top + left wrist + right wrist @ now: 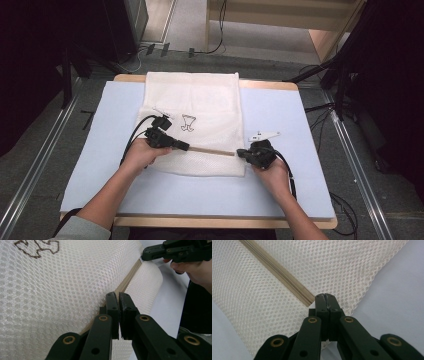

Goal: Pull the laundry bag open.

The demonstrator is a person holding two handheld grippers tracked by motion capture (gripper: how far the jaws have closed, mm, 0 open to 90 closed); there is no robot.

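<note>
A white mesh bag [192,100] lies flat on the light blue table top [95,160], with a beige zipper [212,151] running across its near part. My left gripper [186,146] is shut with its tips on the zipper's left end; in the left gripper view the jaws [118,294] sit over the zipper [127,281] with nothing visible between them. My right gripper [240,152] is shut at the zipper's right end. In the right gripper view its tips [325,296] meet the mesh where the zipper [279,271] stops; I cannot tell whether cloth is pinched.
A brown embroidered motif [188,123] marks the bag's middle. A small white plastic piece [263,135] lies on the table just beyond my right hand. Cables run over the floor behind the table, and dark stands rise at both sides.
</note>
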